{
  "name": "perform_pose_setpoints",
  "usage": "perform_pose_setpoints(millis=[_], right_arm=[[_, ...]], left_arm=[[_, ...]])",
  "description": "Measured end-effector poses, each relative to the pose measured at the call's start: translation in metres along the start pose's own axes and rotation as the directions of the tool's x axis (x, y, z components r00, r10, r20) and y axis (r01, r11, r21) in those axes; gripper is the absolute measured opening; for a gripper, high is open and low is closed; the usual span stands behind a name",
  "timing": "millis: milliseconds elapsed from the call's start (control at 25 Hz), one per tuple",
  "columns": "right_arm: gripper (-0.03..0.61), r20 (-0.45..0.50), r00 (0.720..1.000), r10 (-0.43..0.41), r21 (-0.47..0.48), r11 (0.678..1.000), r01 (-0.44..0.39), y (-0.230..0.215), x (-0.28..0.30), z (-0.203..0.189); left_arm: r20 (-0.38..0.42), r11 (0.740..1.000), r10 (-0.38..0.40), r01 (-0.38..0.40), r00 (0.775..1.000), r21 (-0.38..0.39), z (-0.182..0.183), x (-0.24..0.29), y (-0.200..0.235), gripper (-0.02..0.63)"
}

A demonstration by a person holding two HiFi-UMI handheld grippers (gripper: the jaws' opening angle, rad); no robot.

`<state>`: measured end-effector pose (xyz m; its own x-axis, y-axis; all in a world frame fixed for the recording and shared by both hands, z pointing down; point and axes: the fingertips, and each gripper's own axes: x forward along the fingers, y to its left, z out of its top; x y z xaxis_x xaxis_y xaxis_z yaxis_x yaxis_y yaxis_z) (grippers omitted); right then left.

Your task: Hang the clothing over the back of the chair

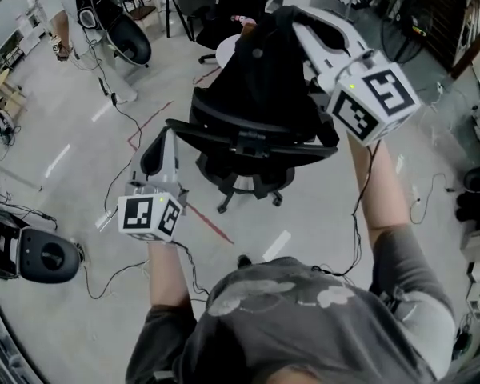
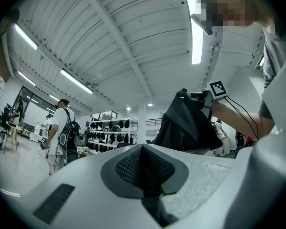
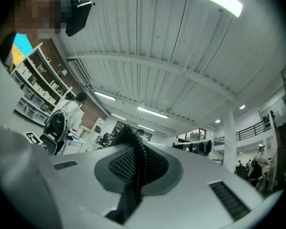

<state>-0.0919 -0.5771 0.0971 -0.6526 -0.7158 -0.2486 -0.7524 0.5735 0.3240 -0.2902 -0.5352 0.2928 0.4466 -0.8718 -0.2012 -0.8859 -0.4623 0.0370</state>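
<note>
A black office chair [image 1: 248, 146] stands on the floor in front of me, its curved back bar [image 1: 216, 126] toward me. The black clothing [image 1: 264, 70] hangs bunched above the chair back. My right gripper [image 1: 288, 18] is raised over it and shut on it; in the right gripper view a dark strip of the clothing [image 3: 126, 132] runs between the closed jaws of that gripper [image 3: 133, 149]. My left gripper [image 1: 158, 146] is lower, left of the chair back, apart from the clothing [image 2: 186, 123]. Its jaws [image 2: 143, 149] are shut with nothing seen between them.
A person in white with a backpack [image 1: 56, 6] stands at the far left. More black chairs [image 1: 132, 38] stand behind. Cables [image 1: 124, 114] and a red tape line [image 1: 212, 222] cross the floor. A black and white device [image 1: 40, 254] sits at the left edge.
</note>
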Motion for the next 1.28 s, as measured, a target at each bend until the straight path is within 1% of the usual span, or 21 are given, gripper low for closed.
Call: perform_pose_setpoints(millis=[120,280,400,760,880,1120,1280], right_arm=[[0.000,0.009,1.000,0.018,-0.002,1.000,-0.018,0.025,-0.022,-0.001],[0.000,0.026,0.998,0.060,-0.032,0.998,-0.060,0.061,-0.052,0.018],[0.000,0.041,0.995,0.096,-0.021,0.995,-0.095,0.085,-0.071,0.031],[0.000,0.044,0.984,0.175,-0.030,0.984,-0.174,0.158,-0.134,0.048],[0.000,0.034,0.982,0.188,-0.023,0.982,-0.187,0.180,-0.156,0.051],[0.000,0.015,0.982,0.190,0.000,0.982,-0.190,0.229,-0.207,0.045],[0.000,-0.006,0.981,0.195,0.036,0.980,-0.194,0.259,-0.239,0.041]], left_arm=[[-0.004,1.000,-0.003,0.003,1.000,0.009,-0.002,-0.020,-0.016,0.002],[-0.007,0.999,-0.011,0.011,1.000,0.031,0.016,-0.047,-0.041,0.002],[0.010,0.999,-0.009,0.009,1.000,0.053,0.030,-0.068,-0.057,0.002],[0.020,0.998,-0.001,-0.001,1.000,0.067,0.042,-0.133,-0.104,0.002],[0.020,0.998,-0.008,0.007,1.000,0.070,0.048,-0.154,-0.123,0.002],[0.013,0.997,-0.014,0.013,1.000,0.074,0.049,-0.208,-0.153,0.002],[-0.024,0.998,-0.019,0.021,1.000,0.066,0.037,-0.245,-0.178,0.002]])
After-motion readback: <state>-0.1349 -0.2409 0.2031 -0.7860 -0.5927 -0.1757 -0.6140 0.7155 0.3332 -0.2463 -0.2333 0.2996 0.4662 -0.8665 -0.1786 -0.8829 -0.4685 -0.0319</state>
